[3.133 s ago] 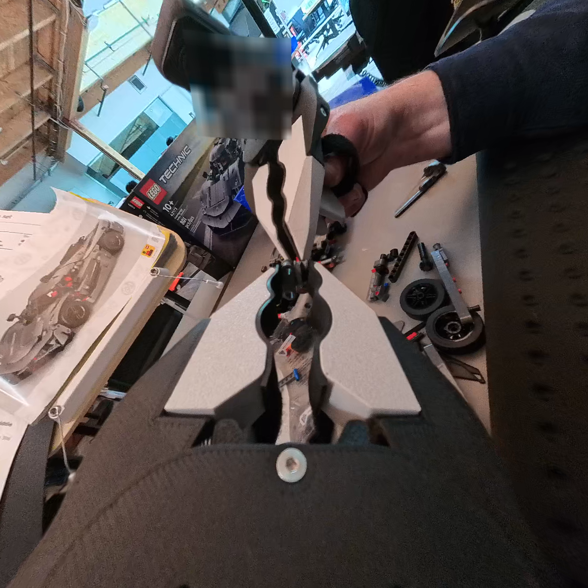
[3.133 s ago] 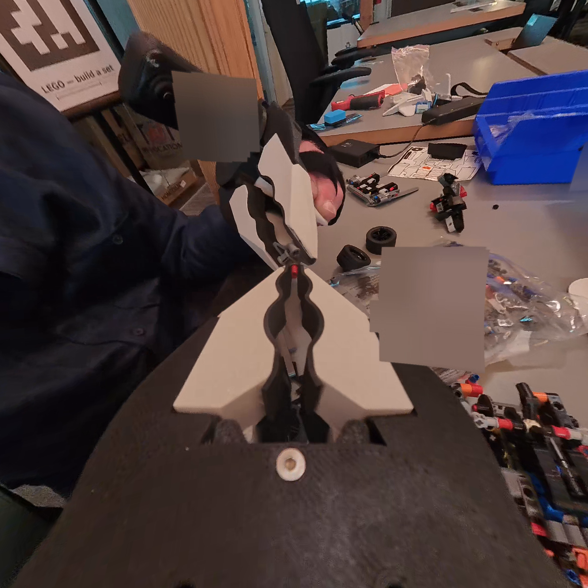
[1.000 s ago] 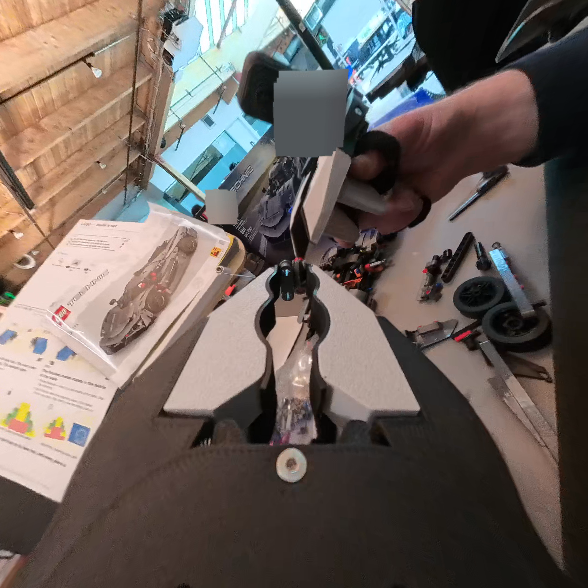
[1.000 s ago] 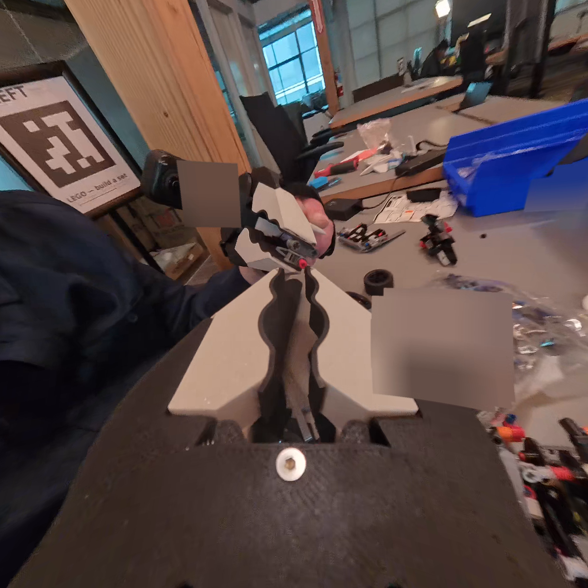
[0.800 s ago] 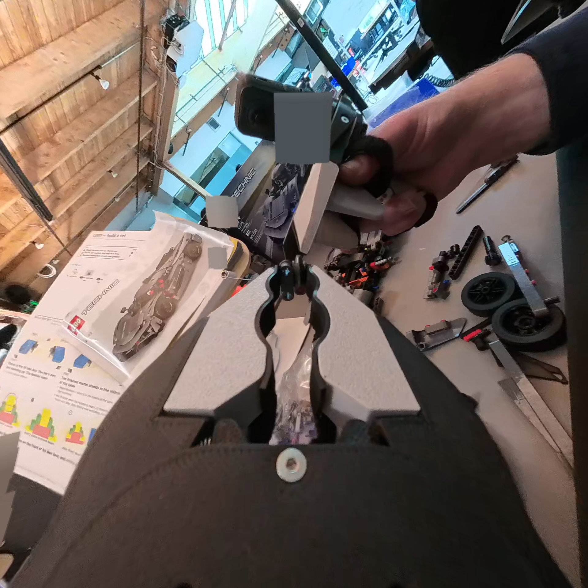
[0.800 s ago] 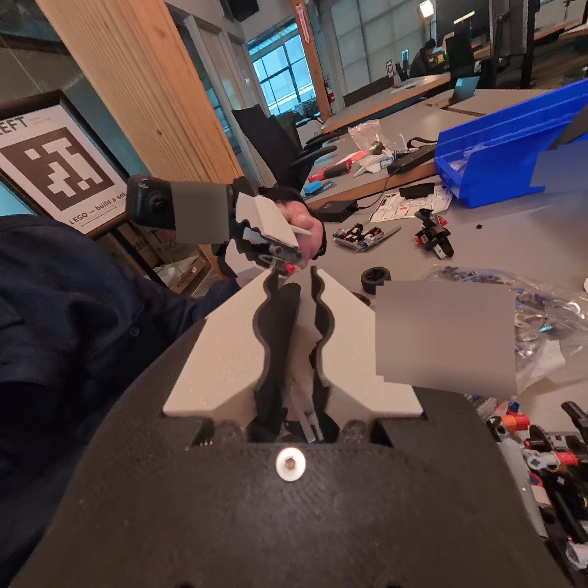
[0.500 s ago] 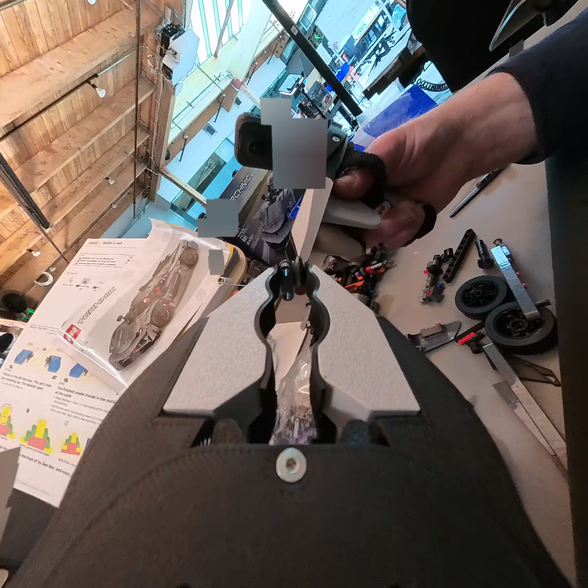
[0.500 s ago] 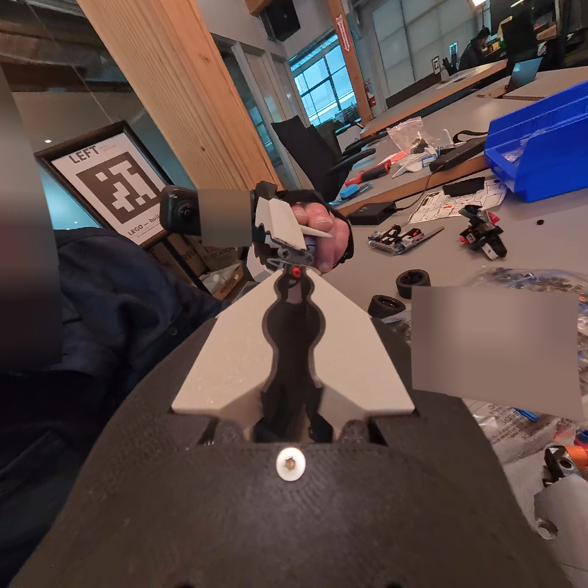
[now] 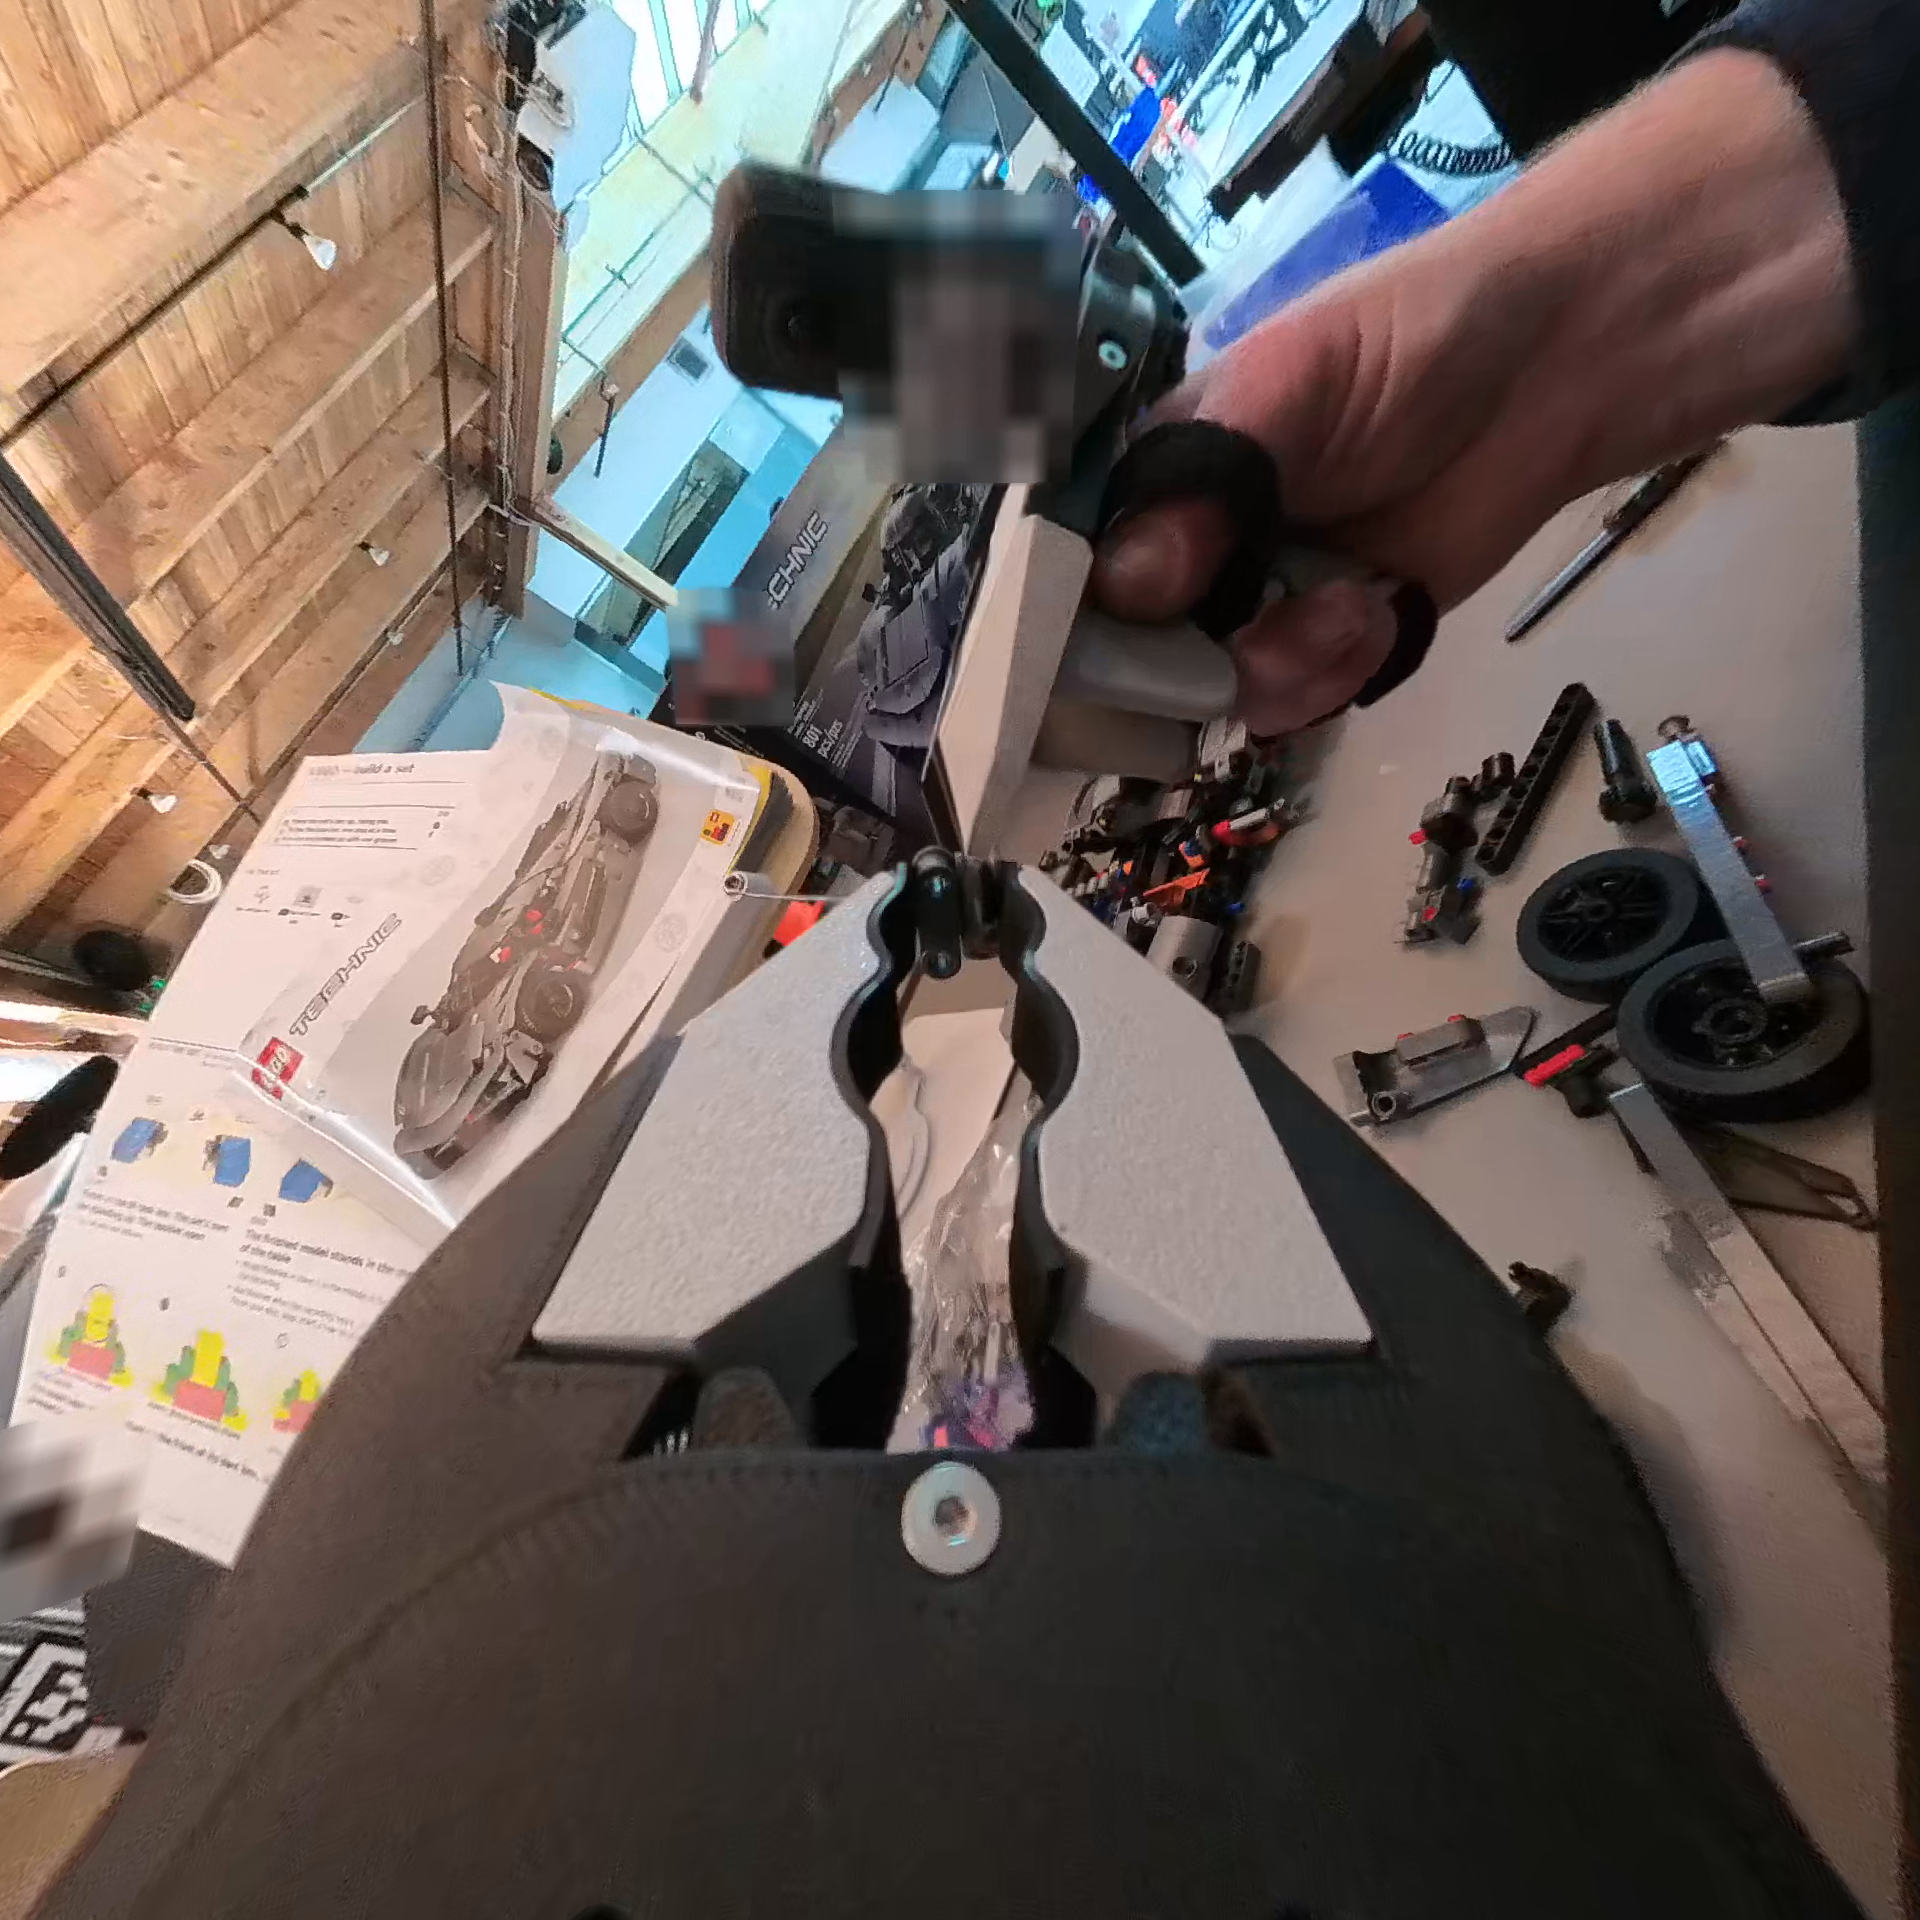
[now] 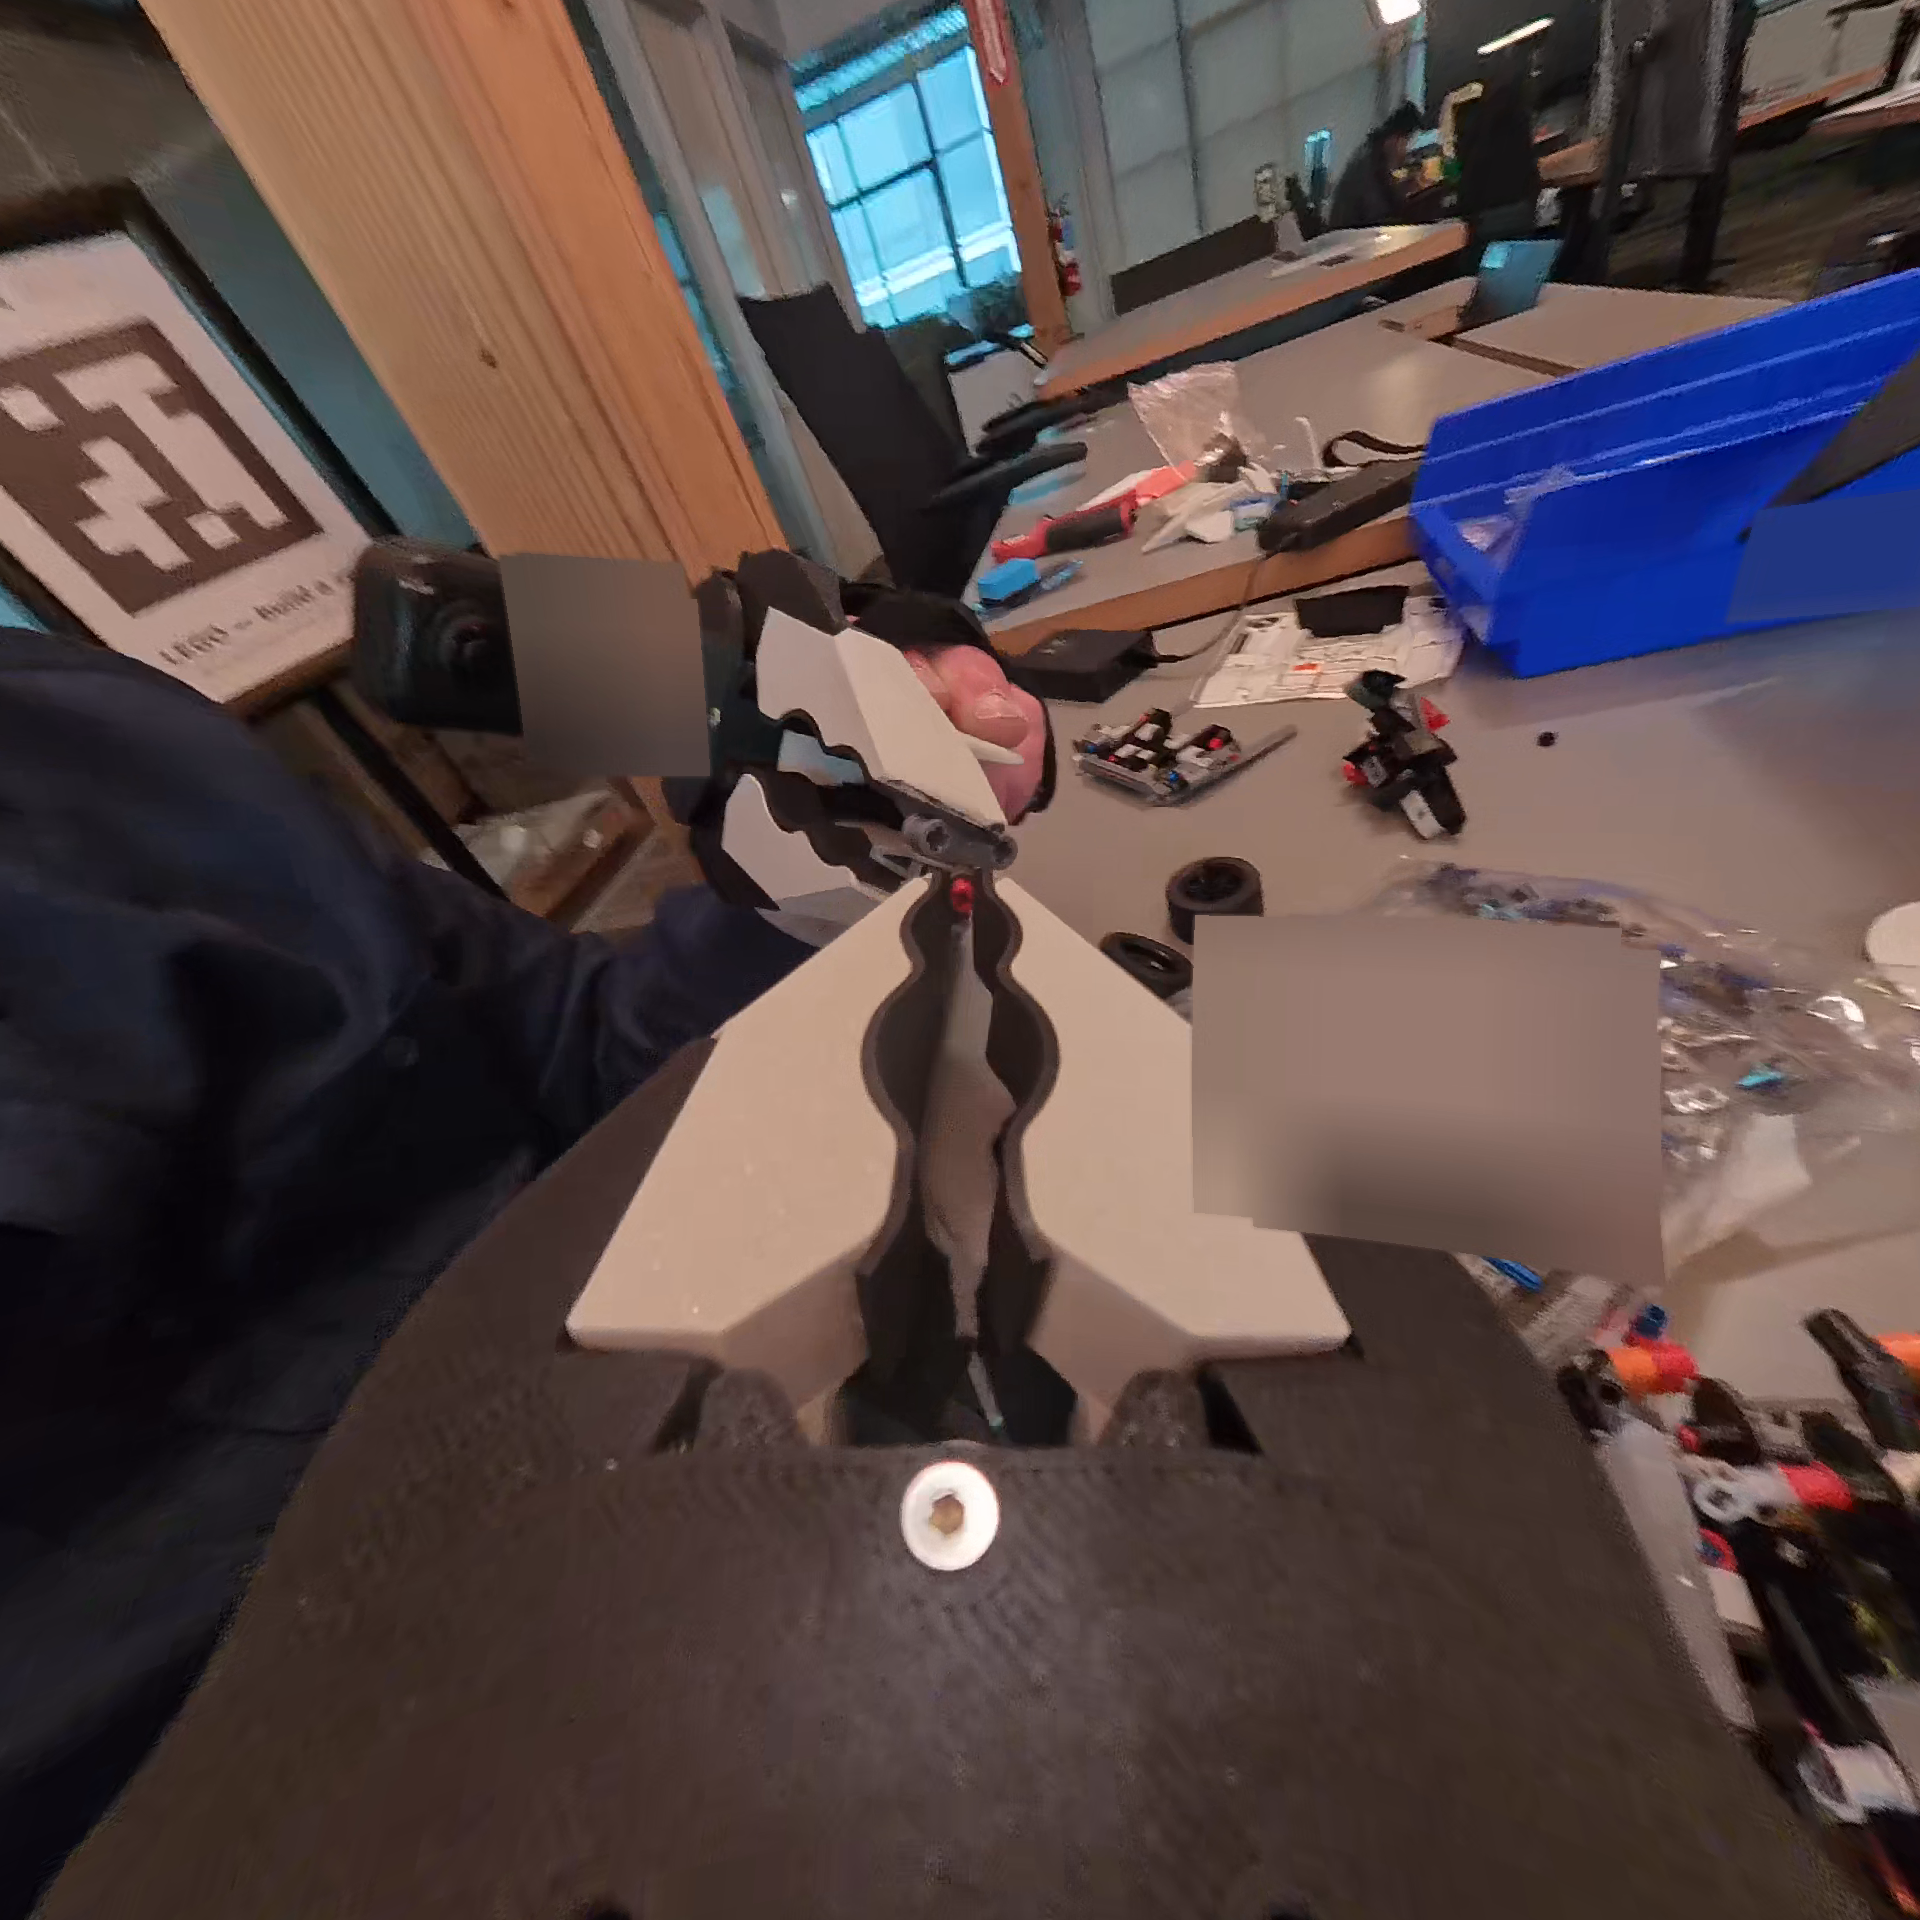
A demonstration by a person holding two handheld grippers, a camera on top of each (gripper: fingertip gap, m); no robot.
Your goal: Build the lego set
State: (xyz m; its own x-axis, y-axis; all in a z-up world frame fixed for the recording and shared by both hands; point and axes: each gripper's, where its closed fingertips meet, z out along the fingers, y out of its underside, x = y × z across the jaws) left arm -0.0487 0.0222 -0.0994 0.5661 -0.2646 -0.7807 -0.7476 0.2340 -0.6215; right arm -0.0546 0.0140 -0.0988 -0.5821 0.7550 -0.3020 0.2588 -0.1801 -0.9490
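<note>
In the left wrist view my left gripper [image 9: 956,914] is shut on a small dark grey lego piece [image 9: 940,920] with a blue spot. The right gripper [image 9: 940,831], held by a hand, points down and meets it tip to tip. In the right wrist view my right gripper [image 10: 961,894] is shut on a small red pin [image 10: 962,891]. The left gripper [image 10: 987,842] comes in from the left and holds the dark grey piece [image 10: 935,834] right above the pin. I cannot tell whether pin and piece are joined.
An instruction booklet [image 9: 468,935], the set's box [image 9: 862,623], a part-built chassis [image 9: 1174,852] and two black wheels [image 9: 1662,966] lie on the table. The right wrist view shows a blue bin [image 10: 1662,499], a bag of parts [image 10: 1766,987] and small assemblies [image 10: 1174,748]. Only a small space, under 4 cm, lies between the two pairs of fingers.
The right gripper stood open under the left gripper's piece 0.8 s ago and has since shut on the red pin. Both grippers have stayed tip to tip, shifting slightly.
</note>
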